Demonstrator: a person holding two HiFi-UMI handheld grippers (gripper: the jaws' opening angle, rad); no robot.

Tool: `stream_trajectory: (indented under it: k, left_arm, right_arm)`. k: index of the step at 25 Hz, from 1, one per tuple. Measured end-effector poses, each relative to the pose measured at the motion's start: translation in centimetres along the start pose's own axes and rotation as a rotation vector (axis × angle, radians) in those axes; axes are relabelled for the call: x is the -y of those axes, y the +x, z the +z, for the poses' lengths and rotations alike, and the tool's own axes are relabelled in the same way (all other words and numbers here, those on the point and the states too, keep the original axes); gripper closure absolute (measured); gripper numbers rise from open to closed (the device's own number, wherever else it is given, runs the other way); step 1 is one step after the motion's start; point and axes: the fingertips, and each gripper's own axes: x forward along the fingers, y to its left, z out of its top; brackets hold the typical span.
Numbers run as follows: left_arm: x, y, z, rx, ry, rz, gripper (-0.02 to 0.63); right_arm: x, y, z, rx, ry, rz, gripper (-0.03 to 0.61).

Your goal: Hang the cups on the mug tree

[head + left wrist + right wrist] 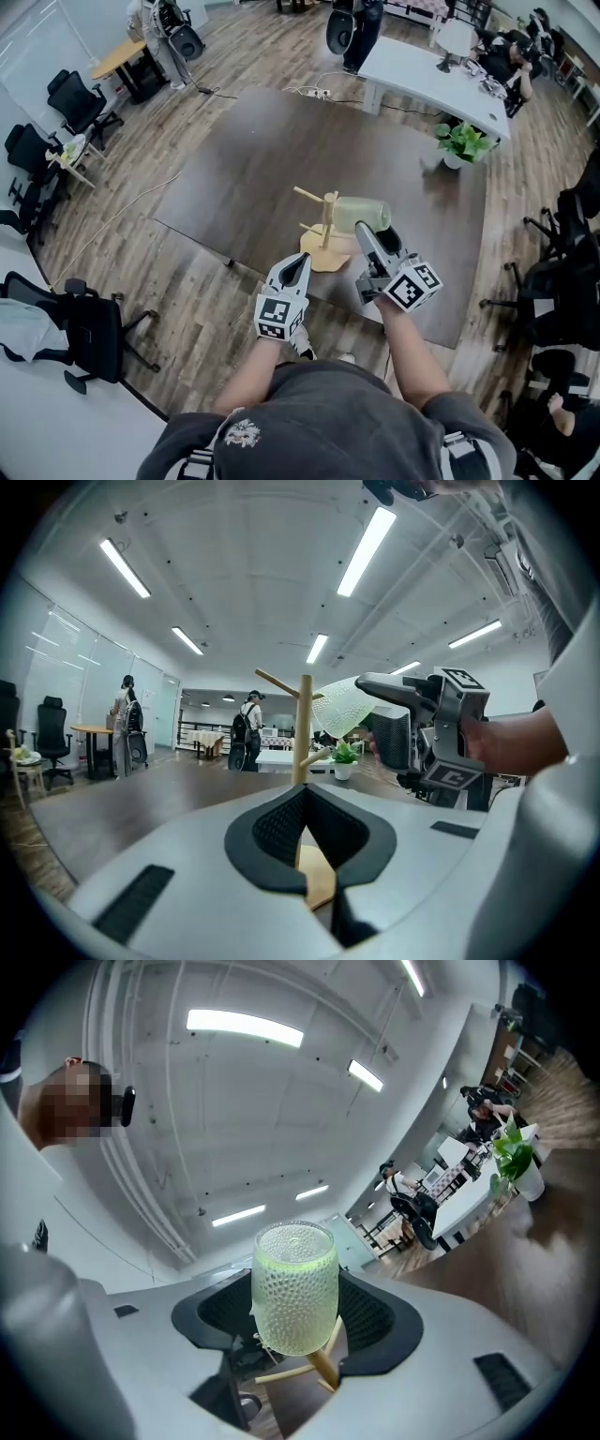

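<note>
Item 1, cup [293,1288]: pale green, dimpled glass, pinched between the jaws of my right gripper [364,231]. It lies on its side just to the right of the mug tree [323,234], level with the tree's upper pegs and close to its post; not yet on a peg. I cannot tell whether it touches the tree.

Item 2, mug tree: light wood, upright post with slanted pegs on a round base, standing on the dark surface [234,178].

Item 3, my left gripper [298,261]: jaws pressed together at the tips with nothing between them, near the tree's base on my side, pointing at it.
</note>
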Motion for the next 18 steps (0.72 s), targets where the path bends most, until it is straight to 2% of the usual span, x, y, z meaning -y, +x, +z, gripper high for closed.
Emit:
stream_trajectory:
  k: [10, 18]
  left_arm:
    - [0.2, 0.3, -0.1, -0.003, 0.002, 0.001, 0.614]
    - [1.0, 0.4, -0.1, -0.006, 0.004, -0.018, 0.614]
  right_arm:
    - [0.6, -0.1, -0.4, 0.017, 0.049, 0.024, 0.275]
    - [1.4, -2.5, -0.5, 0.029, 0.003, -0.051, 0.275]
